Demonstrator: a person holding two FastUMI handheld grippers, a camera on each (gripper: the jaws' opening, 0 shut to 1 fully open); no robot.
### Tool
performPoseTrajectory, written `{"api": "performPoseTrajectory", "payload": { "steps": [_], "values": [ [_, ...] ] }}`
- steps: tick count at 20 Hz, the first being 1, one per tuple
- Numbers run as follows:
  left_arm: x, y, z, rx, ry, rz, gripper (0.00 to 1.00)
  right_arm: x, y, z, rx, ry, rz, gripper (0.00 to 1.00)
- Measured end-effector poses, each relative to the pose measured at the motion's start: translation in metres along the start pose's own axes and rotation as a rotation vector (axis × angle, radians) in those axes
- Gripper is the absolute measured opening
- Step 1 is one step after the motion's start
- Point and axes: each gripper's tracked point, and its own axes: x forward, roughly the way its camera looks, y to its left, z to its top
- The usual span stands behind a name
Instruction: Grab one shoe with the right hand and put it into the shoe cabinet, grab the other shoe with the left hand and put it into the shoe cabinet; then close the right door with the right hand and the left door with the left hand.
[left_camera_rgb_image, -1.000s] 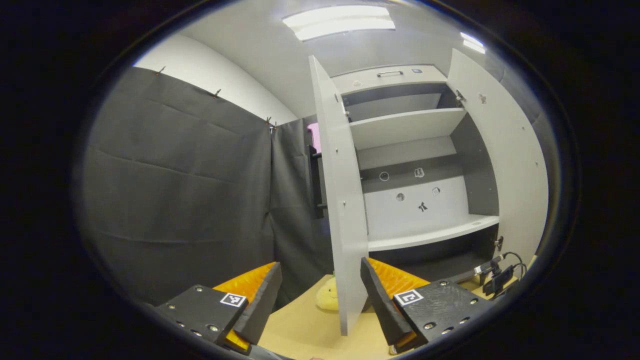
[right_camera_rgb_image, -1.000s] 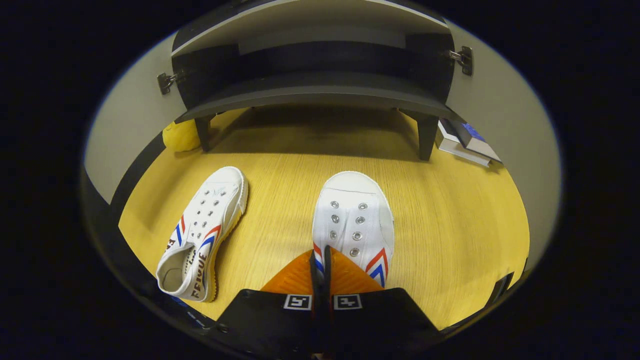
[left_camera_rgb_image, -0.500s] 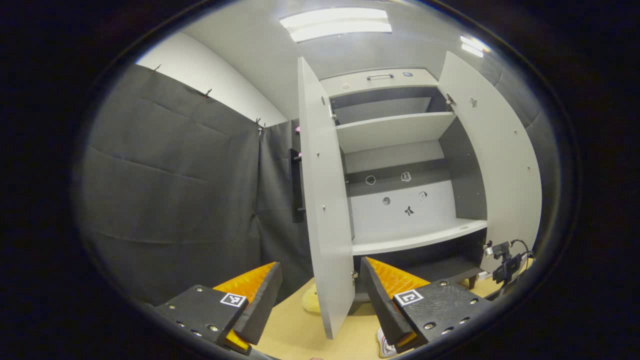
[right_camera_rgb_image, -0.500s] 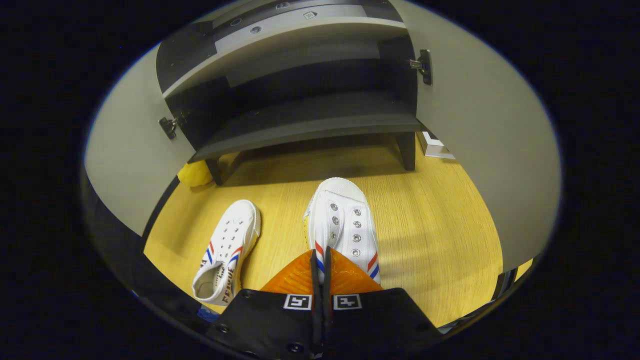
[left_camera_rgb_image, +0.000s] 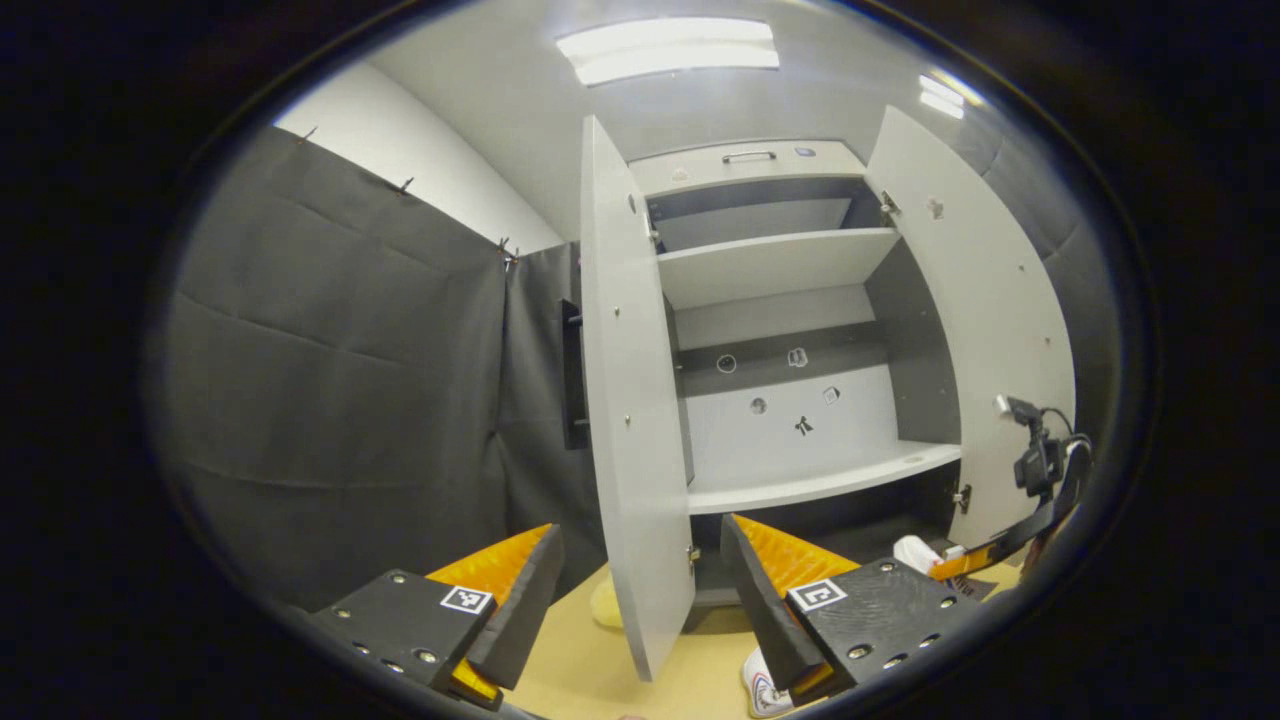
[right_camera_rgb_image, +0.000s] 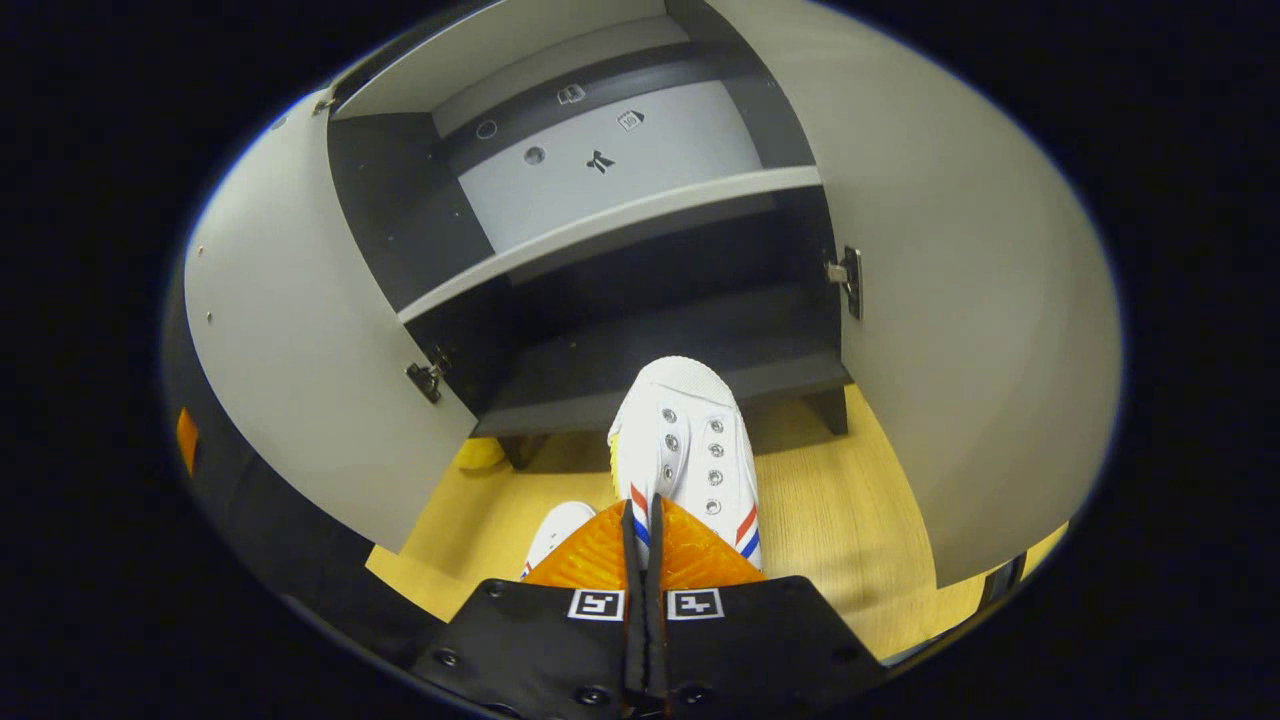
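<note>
Cabinet (right_camera_rgb_image: 640, 360) doors open w/ right gripper (right_camera_rgb_image: 641, 530) clamping shoe (right_camera_rgb_image: 690, 440).

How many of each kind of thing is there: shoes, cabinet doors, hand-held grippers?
Shoes: 2, one clamped in the right hand-held gripper, the other shoe on the floor.
Cabinet doors: 2, left door and right door, both open.
Hand-held grippers: 2, counting the left hand-held gripper.
Total: 6.

Both views face the cabinet (left_camera_rgb_image: 790, 330) (right nearer)
</note>
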Motion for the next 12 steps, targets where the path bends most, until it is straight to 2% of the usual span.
{"api": "performPoseTrajectory", "payload": {
  "steps": [5, 12],
  "values": [
    [0.000, 0.005, 0.000, -0.001, -0.003, 0.009, 0.91, -0.014, 0.025, 0.050, -0.031, -0.094, 0.042, 0.02],
    [-0.005, 0.019, -0.004, -0.005, 0.004, 0.045, 0.91, -0.010, 0.044, 0.105, -0.067, -0.185, 0.074, 0.02]
  ]
}}
